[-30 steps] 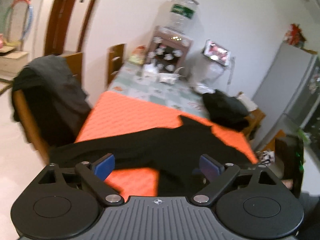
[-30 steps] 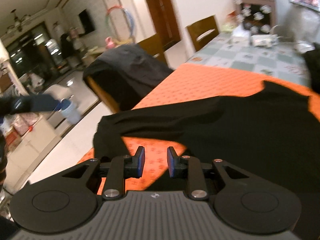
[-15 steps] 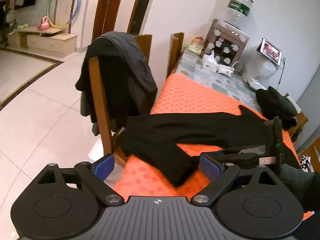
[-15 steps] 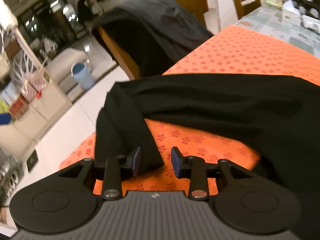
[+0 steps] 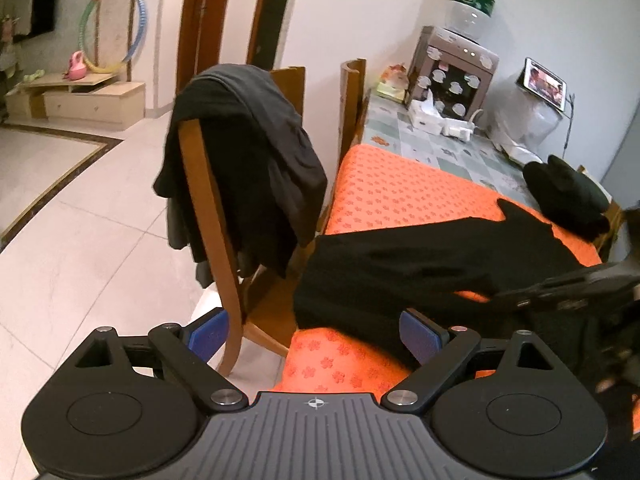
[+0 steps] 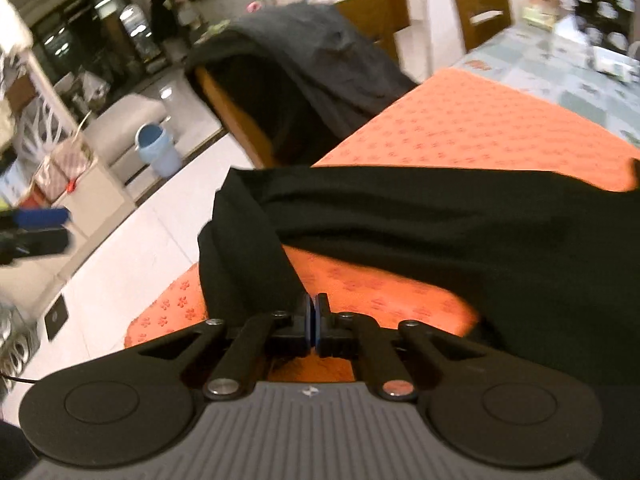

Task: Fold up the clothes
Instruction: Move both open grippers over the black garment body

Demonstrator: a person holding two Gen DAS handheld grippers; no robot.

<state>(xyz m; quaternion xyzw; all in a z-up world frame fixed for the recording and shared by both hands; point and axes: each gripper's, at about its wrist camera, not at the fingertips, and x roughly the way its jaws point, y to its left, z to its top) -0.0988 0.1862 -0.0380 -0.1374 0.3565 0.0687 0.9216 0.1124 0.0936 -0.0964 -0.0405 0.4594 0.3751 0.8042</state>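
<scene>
A black long-sleeved garment (image 5: 420, 256) lies spread across the orange mat (image 5: 400, 192) on the table, one sleeve (image 6: 248, 248) folded back toward the near corner. My right gripper (image 6: 312, 312) is shut, its blue pads pinched together on the right edge of that sleeve. It enters the left wrist view from the right as a dark blurred shape (image 5: 504, 294) over the cloth. My left gripper (image 5: 314, 336) stands open above the table's near corner, the sleeve's end by its right pad and nothing between the pads. Its blue pads (image 6: 40, 218) show at the far left of the right wrist view.
A wooden chair (image 5: 208, 216) draped with a dark grey garment (image 5: 248, 152) stands against the table's left side. A black bundle of clothes (image 5: 568, 192) sits at the mat's far right. Boxes and a water dispenser (image 5: 452, 68) crowd the far table end. A blue bin (image 6: 156, 152) stands on the tiled floor.
Both grippers came down and toward the table's near corner. The right jaws, a little apart before, have closed at the sleeve's edge. The left jaws stay wide.
</scene>
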